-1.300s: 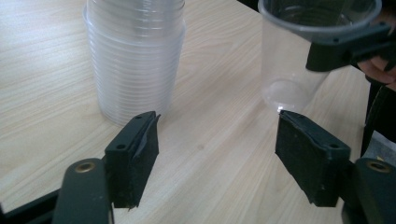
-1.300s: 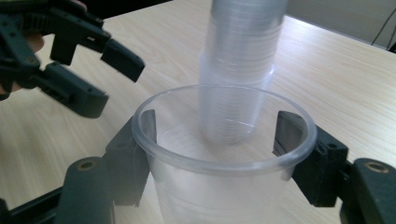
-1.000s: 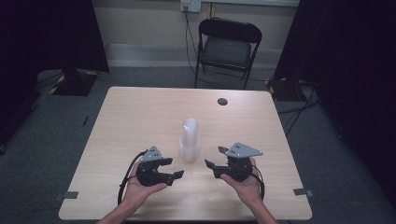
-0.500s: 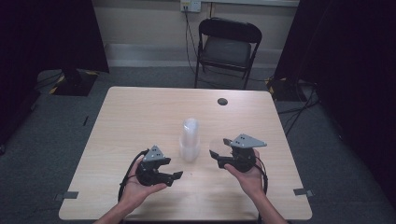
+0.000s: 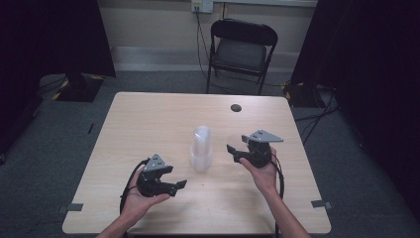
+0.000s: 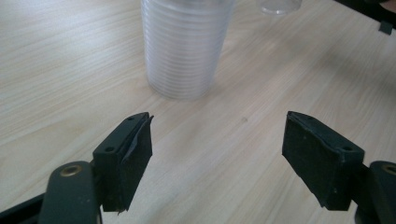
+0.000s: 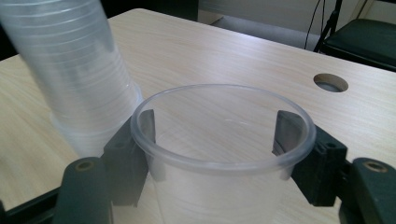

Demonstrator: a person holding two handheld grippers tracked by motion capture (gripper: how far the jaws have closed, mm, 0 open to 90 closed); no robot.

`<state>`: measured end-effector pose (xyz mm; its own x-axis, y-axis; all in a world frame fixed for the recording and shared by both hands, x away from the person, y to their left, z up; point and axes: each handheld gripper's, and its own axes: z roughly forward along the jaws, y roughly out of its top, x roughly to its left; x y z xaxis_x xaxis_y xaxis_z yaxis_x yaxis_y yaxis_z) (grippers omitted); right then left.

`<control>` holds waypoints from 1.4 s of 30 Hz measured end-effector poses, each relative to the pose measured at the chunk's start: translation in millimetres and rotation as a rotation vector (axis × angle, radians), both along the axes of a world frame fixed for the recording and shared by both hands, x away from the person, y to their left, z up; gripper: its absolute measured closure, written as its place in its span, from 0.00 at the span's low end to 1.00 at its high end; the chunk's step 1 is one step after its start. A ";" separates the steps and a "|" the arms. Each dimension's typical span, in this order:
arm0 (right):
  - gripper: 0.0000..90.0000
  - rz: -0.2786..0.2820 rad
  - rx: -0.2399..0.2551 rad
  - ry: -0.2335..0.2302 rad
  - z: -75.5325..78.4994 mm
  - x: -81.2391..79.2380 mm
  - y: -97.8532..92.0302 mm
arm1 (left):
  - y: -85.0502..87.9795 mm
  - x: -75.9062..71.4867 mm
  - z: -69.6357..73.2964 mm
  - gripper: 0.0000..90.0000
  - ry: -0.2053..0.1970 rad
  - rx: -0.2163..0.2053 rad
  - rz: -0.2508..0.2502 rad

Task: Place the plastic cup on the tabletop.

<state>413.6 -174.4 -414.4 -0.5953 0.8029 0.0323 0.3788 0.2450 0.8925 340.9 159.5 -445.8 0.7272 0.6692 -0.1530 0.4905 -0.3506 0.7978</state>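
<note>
While the right gripper (image 7: 219,154) pinches 1 clear cup (image 7: 222,135) lifted off the stack (image 5: 200,148), which stands mid-table (image 5: 148,119), the left gripper (image 6: 217,158), jaws just spreading, holds nothing. Setting that cup down remains, as I judge it.

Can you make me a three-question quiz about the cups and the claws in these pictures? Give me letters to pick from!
1. Where does the stack of cups stand?
A. on the chair
B. on the table, between the two claws
C. on the floor

2. How many cups does the right claw hold?
A. one
B. three
C. none

3. How is the left claw?
A. shut on a cup
B. shut on a spoon
C. open, holding nothing

Answers: 1 B, the high view shows it mid-table. 2 A, a single clear cup sits between its pads. 3 C, bare wood shows between its pads.
</note>
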 end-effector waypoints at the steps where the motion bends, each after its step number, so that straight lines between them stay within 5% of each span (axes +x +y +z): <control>1: 0.33 0.000 -0.002 0.004 -1.3 3.0 0.5 | 0.4 -0.6 -1.0 0.27 -0.001 0.006 -0.007; 32: 0.32 -0.147 0.011 0.080 -35.2 73.4 10.5 | 3.3 -1.1 -5.5 0.26 0.005 0.049 -0.015; 42: 0.31 -0.166 0.023 0.047 -41.6 77.4 15.8 | 2.8 -1.5 -8.7 0.26 0.025 0.041 -0.012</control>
<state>491.0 -158.7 -456.1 -0.4522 0.8886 0.0771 0.4541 0.1550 0.8774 339.5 162.3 -454.6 0.7317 0.6662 -0.1439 0.5054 -0.3887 0.7704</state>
